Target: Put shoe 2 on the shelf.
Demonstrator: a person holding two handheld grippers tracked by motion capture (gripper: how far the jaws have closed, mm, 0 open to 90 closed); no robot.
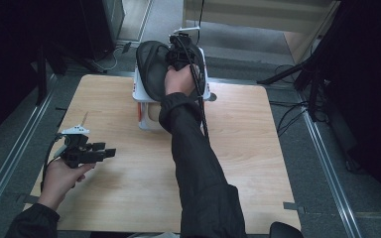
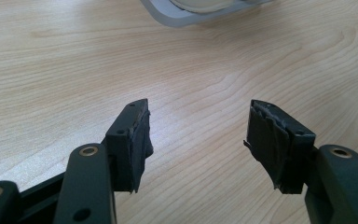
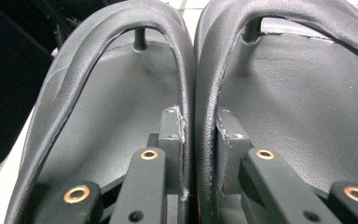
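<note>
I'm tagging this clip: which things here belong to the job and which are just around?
In the job:
- pair of black leather flip-flops
- right gripper, shut on their inner straps
- white box underneath

Just around:
- left gripper, open
- light wooden table

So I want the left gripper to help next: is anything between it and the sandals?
Nothing visible. Bare table lies ahead of the open left gripper. The sandals sit on the white box, held by the right gripper.
</note>
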